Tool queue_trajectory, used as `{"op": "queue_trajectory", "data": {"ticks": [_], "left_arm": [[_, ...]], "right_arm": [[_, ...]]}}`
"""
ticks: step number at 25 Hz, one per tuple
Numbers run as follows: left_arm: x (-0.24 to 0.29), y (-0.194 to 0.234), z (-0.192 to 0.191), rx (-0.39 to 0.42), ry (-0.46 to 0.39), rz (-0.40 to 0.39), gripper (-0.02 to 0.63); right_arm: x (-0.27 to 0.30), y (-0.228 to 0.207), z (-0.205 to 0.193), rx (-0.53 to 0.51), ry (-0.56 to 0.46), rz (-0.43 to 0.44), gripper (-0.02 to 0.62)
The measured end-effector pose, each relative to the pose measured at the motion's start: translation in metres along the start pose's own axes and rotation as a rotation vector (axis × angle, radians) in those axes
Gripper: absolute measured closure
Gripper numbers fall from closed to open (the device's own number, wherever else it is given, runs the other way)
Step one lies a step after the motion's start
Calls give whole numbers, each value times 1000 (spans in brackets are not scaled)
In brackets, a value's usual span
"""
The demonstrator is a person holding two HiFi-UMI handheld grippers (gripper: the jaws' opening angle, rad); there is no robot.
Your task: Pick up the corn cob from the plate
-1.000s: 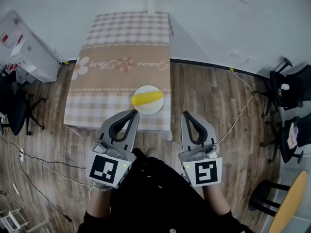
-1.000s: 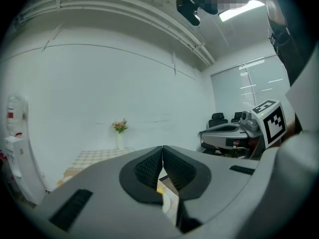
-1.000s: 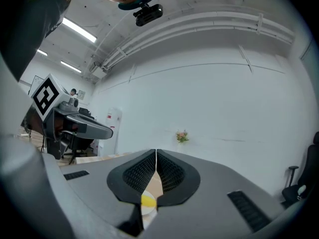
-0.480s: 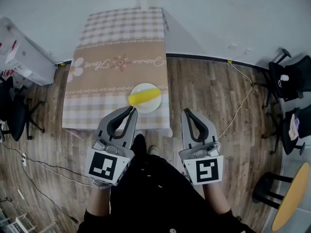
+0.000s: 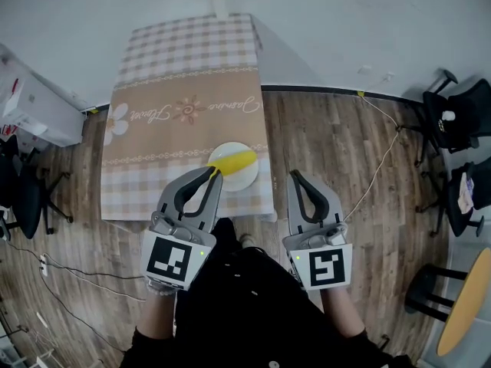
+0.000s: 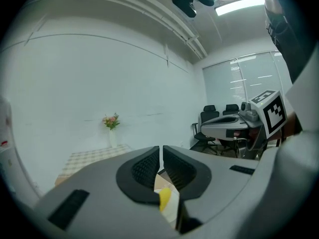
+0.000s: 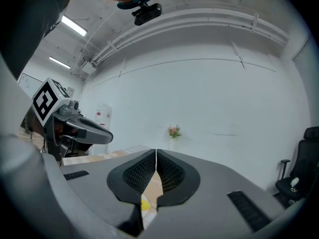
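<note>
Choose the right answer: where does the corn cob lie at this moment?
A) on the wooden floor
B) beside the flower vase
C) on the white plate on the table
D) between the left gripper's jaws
C: the corn cob lies across the white plate, which sits near the front edge of the table.

Cloth-covered table (image 5: 184,75) with white plate (image 5: 247,177) and flower vase (image 5: 220,4)

Yellow corn cob (image 5: 233,160) lying slantwise on round white plate (image 5: 244,178) near table's edge.
</note>
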State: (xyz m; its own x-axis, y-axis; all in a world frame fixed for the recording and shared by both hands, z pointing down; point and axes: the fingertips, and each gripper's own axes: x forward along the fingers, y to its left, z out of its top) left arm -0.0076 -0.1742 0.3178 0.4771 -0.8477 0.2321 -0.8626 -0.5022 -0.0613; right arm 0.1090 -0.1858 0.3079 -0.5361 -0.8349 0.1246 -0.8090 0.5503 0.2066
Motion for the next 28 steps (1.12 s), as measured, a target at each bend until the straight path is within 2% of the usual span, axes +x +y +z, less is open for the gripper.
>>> {"op": "queue_trajectory", "data": {"ticks": [8, 13, 19, 28], "left_arm": [[40, 15, -9, -7, 30, -80, 589], [68, 13, -24, 91, 26, -179, 521], [93, 10, -60, 133, 135, -256, 444], [111, 9, -133, 205, 329, -324, 374]], "right_arm": [[30, -9, -9, 3, 44, -32, 552], [37, -16, -16, 16, 74, -69, 552], [45, -18, -29, 28, 115, -86, 552], [60, -12, -39, 34, 152, -82, 552]]}}
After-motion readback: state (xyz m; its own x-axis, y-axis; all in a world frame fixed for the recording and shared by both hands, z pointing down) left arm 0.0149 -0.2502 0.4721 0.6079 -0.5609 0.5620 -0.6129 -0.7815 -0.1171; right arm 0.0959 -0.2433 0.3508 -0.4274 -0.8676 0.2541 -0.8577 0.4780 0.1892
